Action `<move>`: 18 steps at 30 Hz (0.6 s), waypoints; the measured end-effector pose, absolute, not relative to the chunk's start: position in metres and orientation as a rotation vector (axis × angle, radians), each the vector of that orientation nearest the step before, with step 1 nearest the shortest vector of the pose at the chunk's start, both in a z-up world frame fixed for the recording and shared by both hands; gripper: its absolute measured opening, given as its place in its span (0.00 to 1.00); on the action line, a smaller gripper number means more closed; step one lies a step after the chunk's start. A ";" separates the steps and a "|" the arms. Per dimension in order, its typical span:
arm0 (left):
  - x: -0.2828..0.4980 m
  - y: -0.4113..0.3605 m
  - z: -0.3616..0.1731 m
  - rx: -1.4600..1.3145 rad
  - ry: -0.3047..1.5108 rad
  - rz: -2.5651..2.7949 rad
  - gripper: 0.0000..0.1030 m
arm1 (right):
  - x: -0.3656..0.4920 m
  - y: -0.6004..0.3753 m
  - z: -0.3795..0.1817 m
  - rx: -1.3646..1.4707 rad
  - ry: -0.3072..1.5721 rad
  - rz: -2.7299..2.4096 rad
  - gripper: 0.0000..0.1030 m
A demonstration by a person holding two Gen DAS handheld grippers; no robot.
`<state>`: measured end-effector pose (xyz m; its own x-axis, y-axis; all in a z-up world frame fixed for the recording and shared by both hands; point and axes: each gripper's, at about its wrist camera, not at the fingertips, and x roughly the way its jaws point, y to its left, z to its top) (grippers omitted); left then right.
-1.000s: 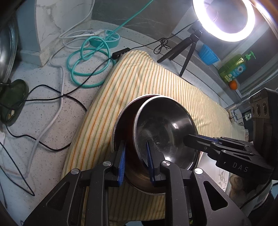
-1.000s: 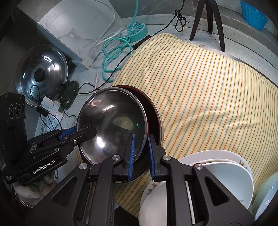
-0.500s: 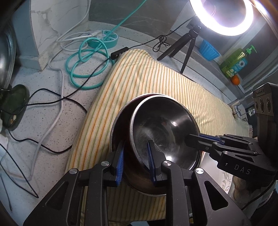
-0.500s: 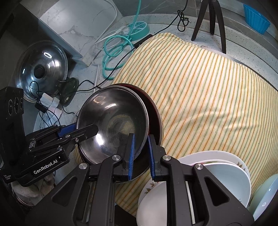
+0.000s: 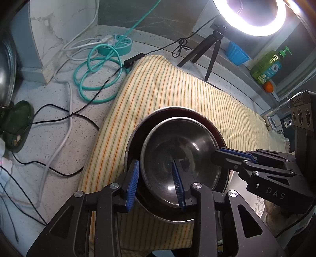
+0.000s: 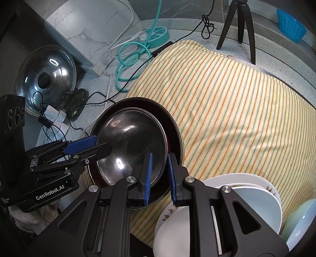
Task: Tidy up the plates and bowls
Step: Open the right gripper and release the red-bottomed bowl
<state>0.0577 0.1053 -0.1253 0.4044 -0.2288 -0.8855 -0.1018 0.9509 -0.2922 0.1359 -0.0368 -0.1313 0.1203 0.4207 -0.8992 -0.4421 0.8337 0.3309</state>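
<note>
Striped cloth: a yellow cloth with orange and green stripes covered most of the speckled counter and carried the dishes.
Larger bowl: a dark metal bowl with a reddish inside sat at the cloth's near edge, its rim ringing the smaller one.
Steel bowl: it lay nested inside the larger bowl, tilted, with both my tools at its rim.
White plates: a stack of white plates, some with a leaf pattern, lay just beside the bowls on my right side, partly under my right tool.
Pot lid: a glass and steel lid leaned at the far left, well apart from the bowls.
Ring light: lit, on a small black tripod standing at the cloth's far edge.
Cables: a teal hose coil, a white lead and black wires sprawled over the counter left of the cloth.
Soap bottle: green, on the back ledge near a blue cup.
Left gripper: my fingers stood fairly wide astride the steel bowl's near rim, one blue pad outside and one inside, not pressing it.
Right gripper: my fingers were narrowly apart over the opposite rim; whether the pads touched the metal I cannot tell.
</note>
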 end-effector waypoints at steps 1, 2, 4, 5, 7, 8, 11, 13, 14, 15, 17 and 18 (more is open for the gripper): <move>0.058 0.105 -0.125 -0.326 1.156 -0.083 0.31 | 0.136 -0.037 -0.131 -0.021 1.305 0.630 0.15; 0.058 0.106 -0.124 -0.328 1.155 -0.083 0.31 | 0.136 -0.038 -0.131 -0.018 1.304 0.629 0.15; 0.058 0.106 -0.122 -0.329 1.151 -0.083 0.31 | 0.136 -0.041 -0.129 -0.009 1.300 0.630 0.15; 0.058 0.106 -0.122 -0.329 1.150 -0.083 0.31 | 0.136 -0.041 -0.128 -0.005 1.298 0.630 0.15; 0.057 0.106 -0.120 -0.335 1.146 -0.084 0.31 | 0.136 -0.044 -0.124 0.005 1.290 0.632 0.15; 0.057 0.107 -0.119 -0.339 1.142 -0.084 0.31 | 0.135 -0.045 -0.122 0.006 1.285 0.633 0.15; 0.055 0.107 -0.113 -0.352 1.123 -0.091 0.31 | 0.134 -0.050 -0.114 0.014 1.265 0.632 0.15; 0.055 0.105 -0.107 -0.352 1.108 -0.096 0.31 | 0.133 -0.058 -0.108 0.032 1.255 0.634 0.15; 0.056 0.104 -0.105 -0.353 1.101 -0.100 0.31 | 0.132 -0.061 -0.105 0.041 1.250 0.634 0.15; 0.056 0.102 -0.102 -0.354 1.093 -0.104 0.31 | 0.131 -0.064 -0.103 0.047 1.245 0.634 0.16; 0.056 0.096 -0.094 -0.364 1.072 -0.125 0.31 | 0.129 -0.073 -0.095 0.061 1.228 0.632 0.16; 0.056 0.094 -0.091 -0.364 1.064 -0.133 0.31 | 0.127 -0.080 -0.091 0.066 1.216 0.627 0.20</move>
<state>0.0565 0.0940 -0.0914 0.4835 -0.2805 -0.8292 -0.0671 0.9326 -0.3546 0.1269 -0.0799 -0.0909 0.2018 0.4828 -0.8521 -0.4144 0.8304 0.3724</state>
